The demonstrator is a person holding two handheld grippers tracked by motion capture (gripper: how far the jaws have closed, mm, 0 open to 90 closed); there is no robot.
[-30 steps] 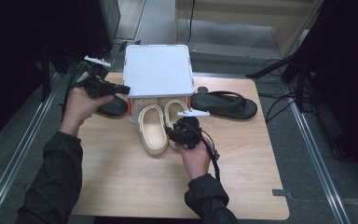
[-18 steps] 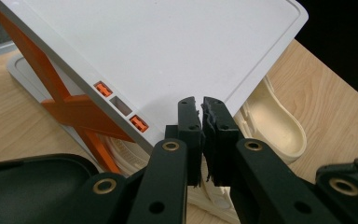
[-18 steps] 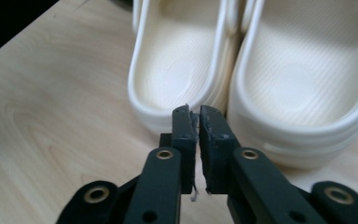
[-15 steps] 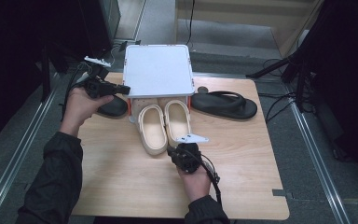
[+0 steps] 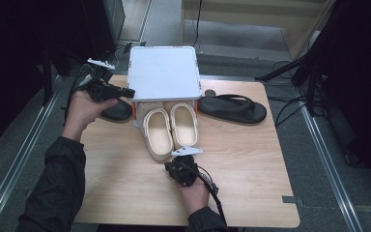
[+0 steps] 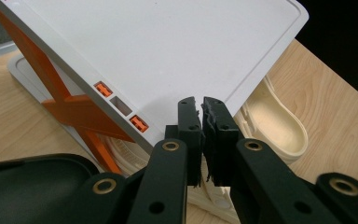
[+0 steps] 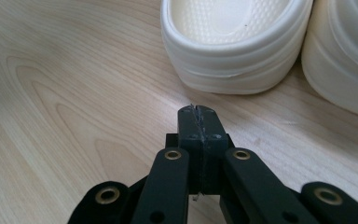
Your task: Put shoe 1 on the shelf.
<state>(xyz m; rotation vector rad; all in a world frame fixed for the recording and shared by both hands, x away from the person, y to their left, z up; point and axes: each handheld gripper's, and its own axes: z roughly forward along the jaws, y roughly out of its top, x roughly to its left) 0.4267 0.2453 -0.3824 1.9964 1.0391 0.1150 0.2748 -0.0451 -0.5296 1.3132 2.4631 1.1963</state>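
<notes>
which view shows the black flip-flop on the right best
The high view: the whole flip-flop lies in sight on the table, right of the white rack. The gripper views look at the rack and the cream shoes instead.

Counted on the wooden table (image 5: 251, 164):
- Cream slippers (image 5: 171, 130): two, a pair side by side.
- Black sandals: two, one (image 5: 232, 108) right of the rack, one (image 5: 116, 110) left of it.
- White rack (image 5: 163, 72) with orange side braces: one.
- Hand-held grippers: two, left gripper (image 5: 111, 90) and right gripper (image 5: 181, 166).
</notes>
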